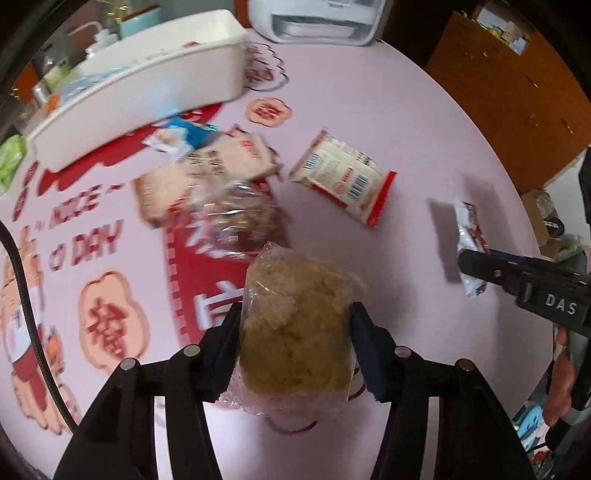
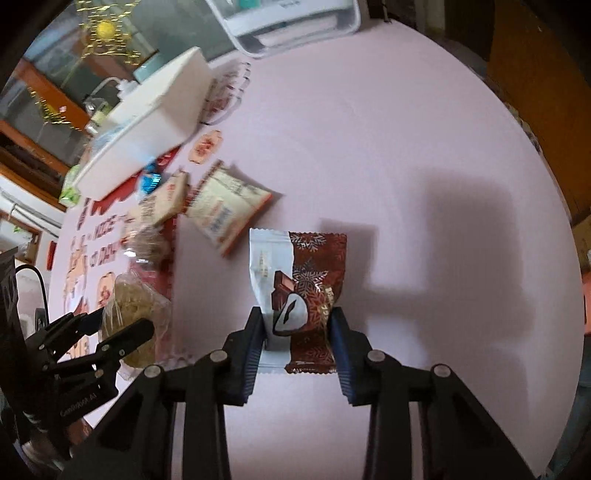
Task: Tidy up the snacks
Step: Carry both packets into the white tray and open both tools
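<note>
The left gripper (image 1: 295, 332) clamps its fingers on a clear bag of crumbly beige snack (image 1: 295, 325) above the pink desk (image 1: 406, 129). The right gripper (image 2: 297, 325) pinches a brown-and-white wrapped snack (image 2: 299, 280), while other packets (image 1: 343, 177) lie near the white bin (image 1: 147, 96).

It looked like a lived-in home, probably a dining corner. A round table (image 1: 388, 110) wore a pink cartoon-printed cloth; at its far edge stood a white countertop appliance (image 1: 314, 22). Beyond the far-left edge were a soap pump bottle (image 2: 123, 88) and golden fairy lights (image 2: 105, 33).
</note>
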`<state>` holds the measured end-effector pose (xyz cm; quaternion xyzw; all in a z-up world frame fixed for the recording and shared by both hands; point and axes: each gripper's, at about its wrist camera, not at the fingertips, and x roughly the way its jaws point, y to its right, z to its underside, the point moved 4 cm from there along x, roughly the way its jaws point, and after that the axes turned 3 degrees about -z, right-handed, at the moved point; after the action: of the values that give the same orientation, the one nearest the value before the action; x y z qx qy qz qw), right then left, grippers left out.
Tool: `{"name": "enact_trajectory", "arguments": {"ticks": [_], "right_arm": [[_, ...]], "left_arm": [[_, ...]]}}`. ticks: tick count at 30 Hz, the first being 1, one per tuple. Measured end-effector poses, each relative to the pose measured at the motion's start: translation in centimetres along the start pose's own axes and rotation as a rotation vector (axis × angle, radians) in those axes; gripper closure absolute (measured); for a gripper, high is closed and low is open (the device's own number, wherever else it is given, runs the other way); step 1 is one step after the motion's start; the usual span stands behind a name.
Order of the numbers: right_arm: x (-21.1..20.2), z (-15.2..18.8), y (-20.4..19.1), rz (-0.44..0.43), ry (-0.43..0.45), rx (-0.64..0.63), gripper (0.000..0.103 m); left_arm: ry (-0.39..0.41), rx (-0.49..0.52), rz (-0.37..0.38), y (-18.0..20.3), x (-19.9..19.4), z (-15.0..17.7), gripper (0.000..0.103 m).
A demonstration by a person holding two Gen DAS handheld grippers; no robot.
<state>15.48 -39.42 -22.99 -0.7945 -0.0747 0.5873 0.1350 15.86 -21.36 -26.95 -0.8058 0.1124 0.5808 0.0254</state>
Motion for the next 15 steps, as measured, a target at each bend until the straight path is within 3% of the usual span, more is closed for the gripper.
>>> {"name": "enact_trajectory", "arguments": {"ticks": [7, 15], "right_arm": [[-0.8, -1.3, -5.6, -0.083, 0.043, -0.058, 0.068], [-2.6, -3.8, -13.5, -0.126, 0.119, -0.196, 0.068]], "left_arm": [[0.103, -0.064, -0.069, -4.3, -5.5, -0.2, 0.048], [0.22, -0.168, -0.123, -12.3, -12.9, -3.8, 0.048]]}}
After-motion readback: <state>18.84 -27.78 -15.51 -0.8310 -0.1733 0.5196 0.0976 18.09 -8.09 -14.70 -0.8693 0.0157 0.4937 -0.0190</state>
